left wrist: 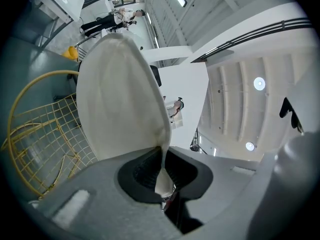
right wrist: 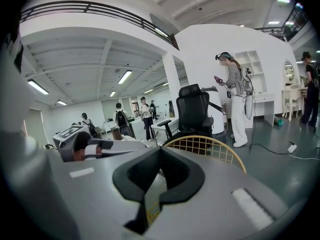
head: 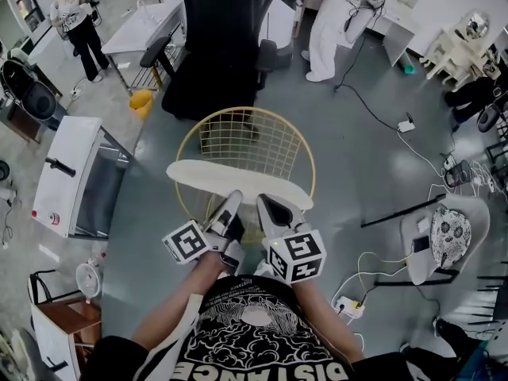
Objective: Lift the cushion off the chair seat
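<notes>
While the white cushion [head: 238,182] hangs flat above the seat of the yellow wire chair [head: 279,144], the left tongs [head: 233,199] pinch its near edge. The right tongs [head: 265,202] sit closed just beside them at that same edge.

Big open-plan lab or recording studio: bare grey floor [head: 357,157] trailed with cables [head: 371,104], white desks [head: 139,26], a black office chair [head: 222,46], a yellow wire chair [head: 246,141] out in the middle. Around the room, people in headsets [right wrist: 235,94] with wired gear. Overhead, strip lights [right wrist: 125,76] and a railed gallery [right wrist: 100,6].
</notes>
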Motion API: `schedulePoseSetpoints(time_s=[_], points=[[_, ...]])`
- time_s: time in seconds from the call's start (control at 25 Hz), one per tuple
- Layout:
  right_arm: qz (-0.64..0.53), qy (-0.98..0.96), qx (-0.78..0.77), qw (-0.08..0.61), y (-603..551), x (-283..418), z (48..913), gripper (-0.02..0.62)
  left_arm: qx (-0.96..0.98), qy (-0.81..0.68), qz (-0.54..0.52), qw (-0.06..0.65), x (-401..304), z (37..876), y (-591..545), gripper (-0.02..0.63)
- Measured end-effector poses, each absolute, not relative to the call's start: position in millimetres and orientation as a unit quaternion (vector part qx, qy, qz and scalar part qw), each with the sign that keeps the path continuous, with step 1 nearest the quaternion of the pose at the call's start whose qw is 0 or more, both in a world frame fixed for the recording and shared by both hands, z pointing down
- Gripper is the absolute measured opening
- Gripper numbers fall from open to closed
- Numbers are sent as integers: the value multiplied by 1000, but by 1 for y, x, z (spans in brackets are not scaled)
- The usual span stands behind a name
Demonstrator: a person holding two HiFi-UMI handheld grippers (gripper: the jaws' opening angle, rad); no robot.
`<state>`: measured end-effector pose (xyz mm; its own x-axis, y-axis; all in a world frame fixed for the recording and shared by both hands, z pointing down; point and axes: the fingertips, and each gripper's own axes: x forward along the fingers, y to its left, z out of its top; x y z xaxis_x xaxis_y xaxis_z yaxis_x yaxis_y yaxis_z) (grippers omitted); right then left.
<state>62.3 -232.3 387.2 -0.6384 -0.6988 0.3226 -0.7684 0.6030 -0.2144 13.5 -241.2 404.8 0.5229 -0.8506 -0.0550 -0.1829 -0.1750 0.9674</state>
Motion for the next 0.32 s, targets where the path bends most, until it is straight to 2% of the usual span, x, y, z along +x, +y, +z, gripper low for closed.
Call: schedulePoseSetpoints(time_s=[0.32], points=[[168,-890,412,103,-238,60,389,-2,706,-372,-312,515,11,407,-248,26]])
